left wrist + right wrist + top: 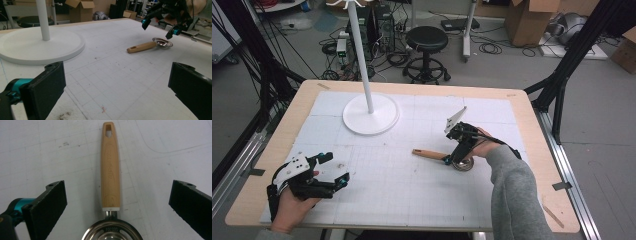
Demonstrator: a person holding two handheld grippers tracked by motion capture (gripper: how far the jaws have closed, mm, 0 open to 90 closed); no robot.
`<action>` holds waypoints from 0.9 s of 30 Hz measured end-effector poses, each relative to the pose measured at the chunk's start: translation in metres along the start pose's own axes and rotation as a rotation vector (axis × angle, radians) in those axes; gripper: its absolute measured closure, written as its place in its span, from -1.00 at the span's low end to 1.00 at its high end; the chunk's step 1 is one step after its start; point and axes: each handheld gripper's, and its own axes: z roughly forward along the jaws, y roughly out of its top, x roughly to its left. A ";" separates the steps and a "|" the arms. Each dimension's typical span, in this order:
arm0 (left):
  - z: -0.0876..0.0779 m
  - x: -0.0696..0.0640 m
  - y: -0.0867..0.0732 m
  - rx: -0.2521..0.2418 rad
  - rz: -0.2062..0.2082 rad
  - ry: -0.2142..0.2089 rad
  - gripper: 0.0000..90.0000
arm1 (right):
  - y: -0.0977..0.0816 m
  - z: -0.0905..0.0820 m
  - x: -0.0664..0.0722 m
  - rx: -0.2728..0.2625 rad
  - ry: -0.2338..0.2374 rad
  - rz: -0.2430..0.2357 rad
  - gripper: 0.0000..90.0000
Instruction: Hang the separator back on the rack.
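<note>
The measuring spoon (447,159) lies flat right of the table's (522,120) centre, well clear of its edges, wooden handle (110,170) pointing left and steel bowl (112,232) toward the right edge. The right gripper (460,145) hangs directly over it with jaws spread wide on either side of the handle near the bowl (likely lined up to close across it). The left gripper (329,170) rests near the front-left corner, also wide open and holding nothing, leaving room. The white stand's base (371,114) sits toward the back-left.

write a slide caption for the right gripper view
Open right hand-held gripper poised over a measuring spoon lying flat on the white gridded mat, wooden handle pointing away.
</note>
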 end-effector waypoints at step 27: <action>-0.005 0.001 -0.004 0.009 -0.015 0.006 -0.96 | -0.001 0.013 -0.003 0.146 0.046 -0.055 -0.27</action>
